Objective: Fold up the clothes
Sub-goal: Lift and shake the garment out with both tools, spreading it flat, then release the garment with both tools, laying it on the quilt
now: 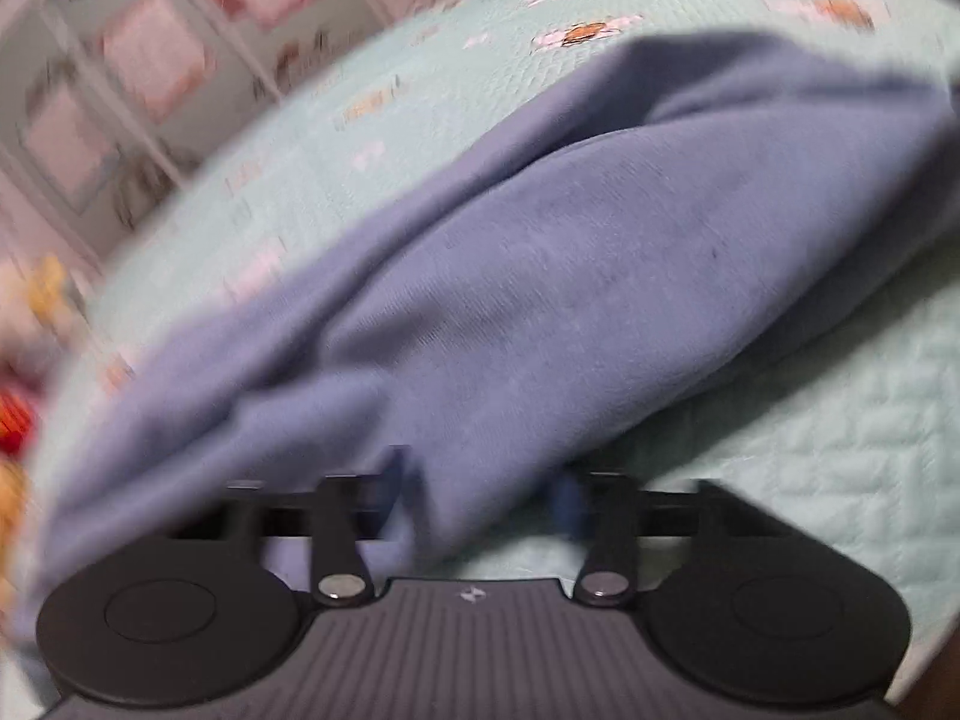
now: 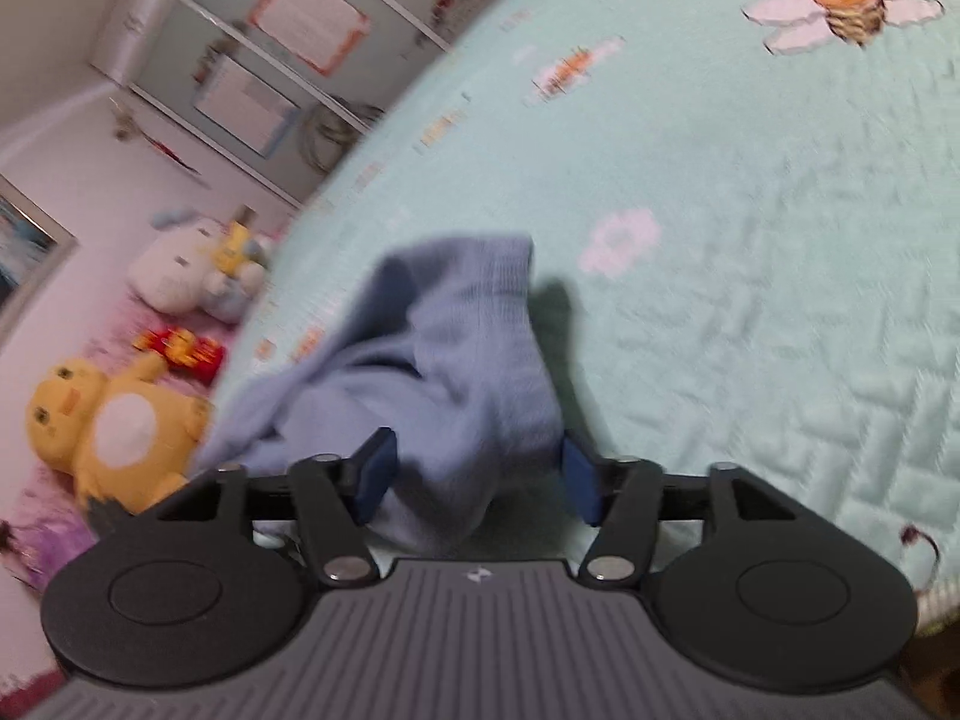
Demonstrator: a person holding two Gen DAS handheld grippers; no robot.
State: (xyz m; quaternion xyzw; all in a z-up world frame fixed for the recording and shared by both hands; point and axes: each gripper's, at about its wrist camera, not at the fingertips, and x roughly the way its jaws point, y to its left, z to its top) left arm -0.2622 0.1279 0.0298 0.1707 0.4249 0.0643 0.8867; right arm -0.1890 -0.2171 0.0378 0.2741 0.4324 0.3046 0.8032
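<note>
Blue garment (image 1: 540, 276) bunched on bed (image 1: 840, 450), fold unfinished. Left gripper (image 1: 480, 480) pinching cloth; right gripper (image 2: 474, 480) spread, cloth between pads.

Soft periwinkle-blue knit garment (image 1: 540, 276) fills the left wrist view, plain, no print. Under it, a pale mint quilted bedspread (image 1: 840, 450) with a stitched herringbone pattern. In the right wrist view, an orange-and-brown striped bee with white wings (image 2: 849, 3) sits at one o'clock, and a pale pink flower (image 2: 621, 246) lies near centre. At nine o'clock, a yellow plush toy with a white belly (image 2: 108, 420); above it, a white plush toy (image 2: 174, 276).
</note>
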